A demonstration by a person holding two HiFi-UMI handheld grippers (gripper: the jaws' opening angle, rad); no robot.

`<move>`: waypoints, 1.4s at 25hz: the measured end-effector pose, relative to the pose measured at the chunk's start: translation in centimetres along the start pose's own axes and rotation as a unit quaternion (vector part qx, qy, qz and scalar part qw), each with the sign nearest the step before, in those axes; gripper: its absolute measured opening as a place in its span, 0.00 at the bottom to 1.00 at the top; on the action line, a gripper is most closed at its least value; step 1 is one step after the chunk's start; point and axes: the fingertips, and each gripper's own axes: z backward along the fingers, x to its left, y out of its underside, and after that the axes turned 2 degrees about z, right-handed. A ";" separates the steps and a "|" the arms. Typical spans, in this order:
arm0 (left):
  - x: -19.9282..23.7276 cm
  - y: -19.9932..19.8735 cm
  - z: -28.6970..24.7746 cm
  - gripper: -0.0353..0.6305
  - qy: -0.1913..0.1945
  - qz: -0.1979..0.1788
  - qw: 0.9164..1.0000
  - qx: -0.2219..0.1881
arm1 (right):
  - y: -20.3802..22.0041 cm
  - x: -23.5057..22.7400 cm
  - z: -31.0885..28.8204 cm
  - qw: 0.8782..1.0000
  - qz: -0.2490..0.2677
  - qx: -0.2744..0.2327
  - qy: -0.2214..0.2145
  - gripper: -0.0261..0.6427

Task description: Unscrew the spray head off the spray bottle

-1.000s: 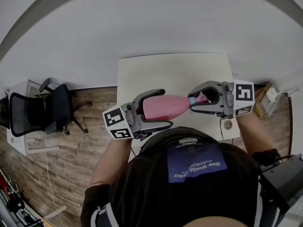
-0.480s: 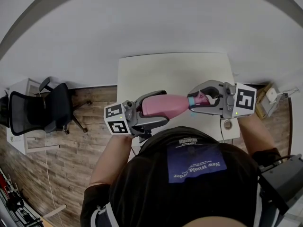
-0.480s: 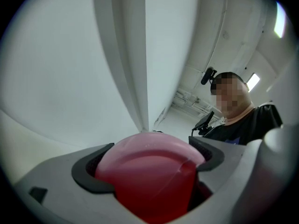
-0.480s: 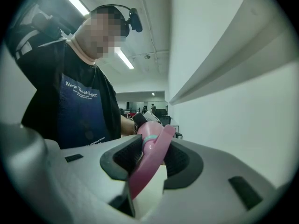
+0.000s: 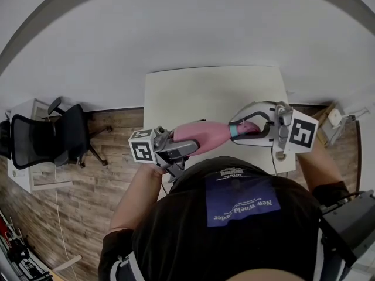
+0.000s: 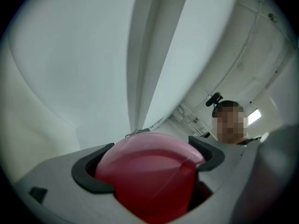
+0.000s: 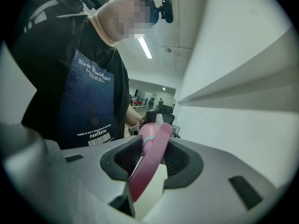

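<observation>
With the spray bottle [image 5: 202, 134] clamped in the left gripper [image 5: 186, 147] and the spray head [image 5: 248, 127], seemingly by its thin trigger, in the right gripper [image 5: 240, 132], hold could be lost mid-twist.

The pale rectangular table [image 5: 211, 92] stands on a wood-plank floor [image 5: 88, 174], its far edge close to the white wall [image 5: 176, 28]. Its near edge is hidden behind the person. To the left, a black office chair [image 5: 64, 136] rests on the same floor, well apart from the table.
</observation>
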 end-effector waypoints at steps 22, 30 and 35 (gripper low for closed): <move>-0.5 -1.2 1.5 0.82 -0.072 -0.288 0.953 0.052 | 0.4 -3.9 1.6 0.989 -0.131 -0.045 0.053 0.32; -1.0 -1.1 1.0 0.82 -0.102 -0.414 0.900 0.085 | 3.2 -6.5 5.5 0.916 -0.374 -0.123 0.082 0.41; -1.4 -1.5 0.8 0.82 -0.115 -0.480 0.864 0.098 | 6.4 -6.7 6.2 0.812 -0.555 -0.175 0.043 0.46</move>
